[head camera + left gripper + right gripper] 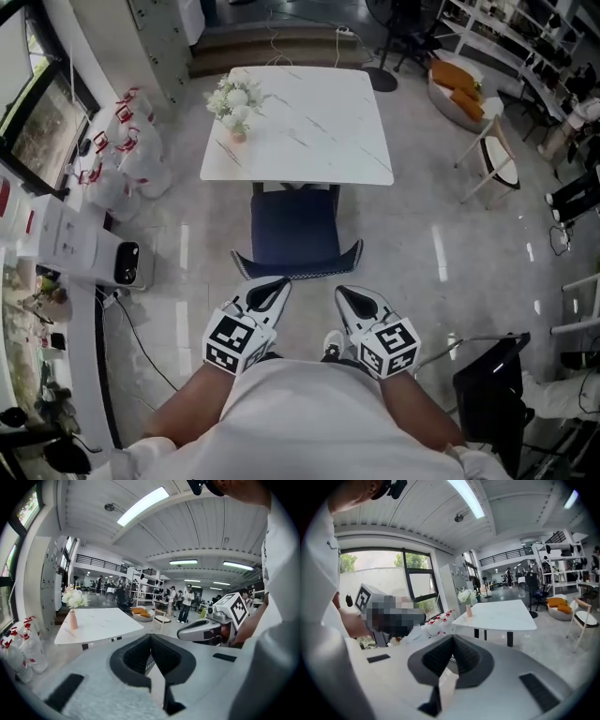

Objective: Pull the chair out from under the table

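Head view: left claw (278,284) and right claw (345,292), both closed and empty, are hovering just behind navy chair (295,230) sitting partly under white counter (309,122).

The square white table top (309,122) looks smooth like marble, with thin grey lines. The dark blue chair (295,230) has a soft, matt cloth seat. The pale grey floor (422,244) is shiny. My left gripper (279,282) and right gripper (344,291) are matt grey plastic with bumpy black pads (133,656).
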{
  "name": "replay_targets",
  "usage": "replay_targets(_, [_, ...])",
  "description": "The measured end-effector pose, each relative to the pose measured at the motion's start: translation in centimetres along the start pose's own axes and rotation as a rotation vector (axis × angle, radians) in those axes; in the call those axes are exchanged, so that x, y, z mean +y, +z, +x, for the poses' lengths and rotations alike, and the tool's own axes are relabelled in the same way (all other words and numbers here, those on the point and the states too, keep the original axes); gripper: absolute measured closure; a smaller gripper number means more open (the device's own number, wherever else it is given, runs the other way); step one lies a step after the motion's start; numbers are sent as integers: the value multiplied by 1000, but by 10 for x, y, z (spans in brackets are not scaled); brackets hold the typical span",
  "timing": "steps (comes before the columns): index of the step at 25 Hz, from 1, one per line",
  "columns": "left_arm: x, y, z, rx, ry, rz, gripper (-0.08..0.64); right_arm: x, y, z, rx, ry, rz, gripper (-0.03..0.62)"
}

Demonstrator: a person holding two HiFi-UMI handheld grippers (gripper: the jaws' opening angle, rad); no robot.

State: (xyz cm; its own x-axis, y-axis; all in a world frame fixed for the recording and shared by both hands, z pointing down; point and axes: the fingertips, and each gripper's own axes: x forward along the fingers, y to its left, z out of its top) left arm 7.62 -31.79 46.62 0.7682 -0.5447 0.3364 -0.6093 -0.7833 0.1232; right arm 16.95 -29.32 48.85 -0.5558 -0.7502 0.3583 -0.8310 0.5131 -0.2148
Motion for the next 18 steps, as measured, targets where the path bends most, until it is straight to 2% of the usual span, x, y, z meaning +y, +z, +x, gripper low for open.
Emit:
replay_targets(11, [0, 11, 22, -5, 195, -44, 558, -44, 11, 3, 13, 161, -15, 586])
replay_targets(14, [-7, 6, 27, -2, 202, -56, 558, -49, 6, 5, 21, 185, -23, 586])
replay_targets(18, [-19, -2, 26, 23, 161, -30, 558, -47, 1, 8, 33, 178, -5, 586])
